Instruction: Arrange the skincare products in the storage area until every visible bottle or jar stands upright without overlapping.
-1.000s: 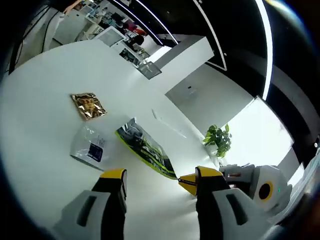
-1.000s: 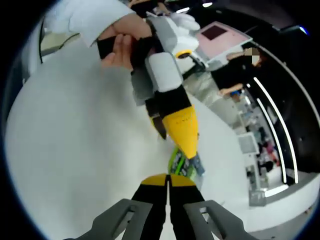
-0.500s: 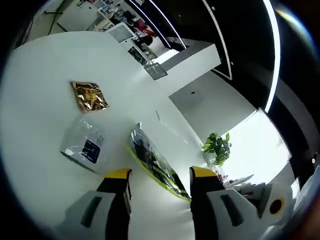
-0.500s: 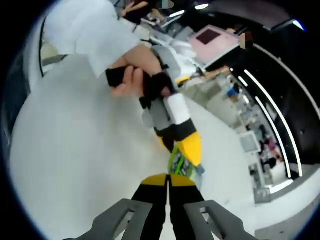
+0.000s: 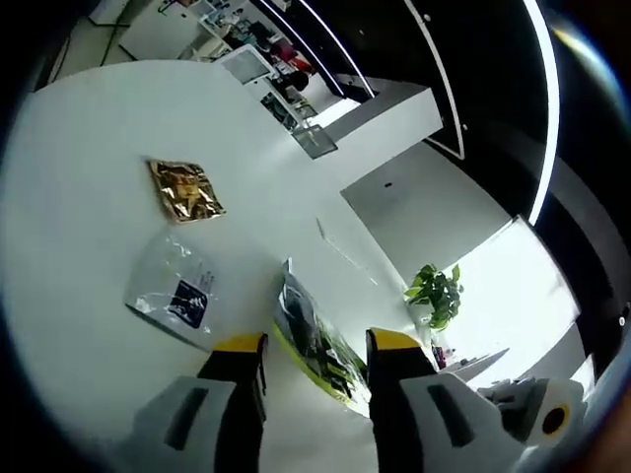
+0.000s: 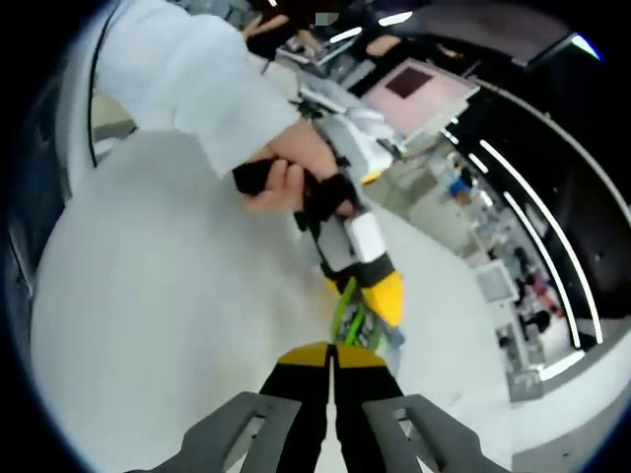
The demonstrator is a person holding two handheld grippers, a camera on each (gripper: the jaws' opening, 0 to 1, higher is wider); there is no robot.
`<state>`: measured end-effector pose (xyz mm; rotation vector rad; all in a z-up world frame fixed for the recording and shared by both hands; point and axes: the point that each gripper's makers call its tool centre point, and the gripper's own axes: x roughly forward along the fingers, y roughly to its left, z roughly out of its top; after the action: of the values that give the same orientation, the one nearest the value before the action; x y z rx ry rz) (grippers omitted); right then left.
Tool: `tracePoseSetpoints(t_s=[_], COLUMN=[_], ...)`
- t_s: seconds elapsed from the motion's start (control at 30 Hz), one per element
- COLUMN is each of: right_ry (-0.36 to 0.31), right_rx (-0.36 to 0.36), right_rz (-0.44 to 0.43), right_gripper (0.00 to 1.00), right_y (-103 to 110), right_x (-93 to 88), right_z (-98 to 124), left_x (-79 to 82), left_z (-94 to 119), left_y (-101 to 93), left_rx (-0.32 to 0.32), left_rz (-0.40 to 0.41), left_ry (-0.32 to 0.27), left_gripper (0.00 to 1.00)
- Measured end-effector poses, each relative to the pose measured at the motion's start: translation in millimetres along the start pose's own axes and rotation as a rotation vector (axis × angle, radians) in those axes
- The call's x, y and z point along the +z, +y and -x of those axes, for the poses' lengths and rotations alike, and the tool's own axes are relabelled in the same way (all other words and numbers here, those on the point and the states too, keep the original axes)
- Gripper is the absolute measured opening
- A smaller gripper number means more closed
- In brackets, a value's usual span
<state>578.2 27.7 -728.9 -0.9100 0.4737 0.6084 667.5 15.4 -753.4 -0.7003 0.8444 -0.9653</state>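
My left gripper (image 5: 314,347) has its fingers wide around the green sachet (image 5: 314,340) mid-bench (image 5: 79,217); right gripper (image 6: 332,357) pinched closed. Thin floppy packet, could easily slip or crumple when I squeeze

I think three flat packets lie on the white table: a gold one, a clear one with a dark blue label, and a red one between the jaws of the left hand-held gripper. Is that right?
Not quite: the third packet is green and black, not red, as the left gripper view shows. The rest holds: the gold packet and the clear packet with its dark blue label lie on the white table, and the green one sits between the jaws of the left hand-held gripper.
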Motion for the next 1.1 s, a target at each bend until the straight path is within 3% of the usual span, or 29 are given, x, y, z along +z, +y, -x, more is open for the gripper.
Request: tracePoseSetpoints(t_s=[0.1,0.23,0.43,0.6,0.73,0.93,1.1], right_ry=[-0.004,-0.005,0.004,0.017,0.036,0.038,0.054], right_rx=[0.001,-0.007,-0.011,-0.005,-0.005,-0.015,-0.039], right_rz=[-0.007,-0.024,-0.035,-0.05,-0.042,-0.214,-0.271], right_gripper=[0.0,0.0,0.0,0.0,0.0,0.0,0.0], right_y=[1,1,2,8,14,18,23], right_x=[0.3,-1.1,-5.6,-10.7,-14.3,-21.3,-27.3], right_z=[2,5,9,10,12,20,29], left_x=[-0.1,-0.8,-2.6,-9.0,-9.1,-6.2,-8.2], left_z=[0,0,-1,-1,0,4,9], left_y=[1.2,-3.7,-7.1,-7.6,-8.9,-15.0,-18.5], left_rx=[0.006,-0.018,-0.021,-0.007,0.023,0.029,0.036], left_rz=[0.004,0.011,0.014,0.005,-0.01,0.003,0.026], left_ry=[-0.001,0.003,0.003,0.013,-0.017,-0.06,-0.089], left_gripper=[0.31,0.15,0.05,0.0,0.0,0.0,0.0])
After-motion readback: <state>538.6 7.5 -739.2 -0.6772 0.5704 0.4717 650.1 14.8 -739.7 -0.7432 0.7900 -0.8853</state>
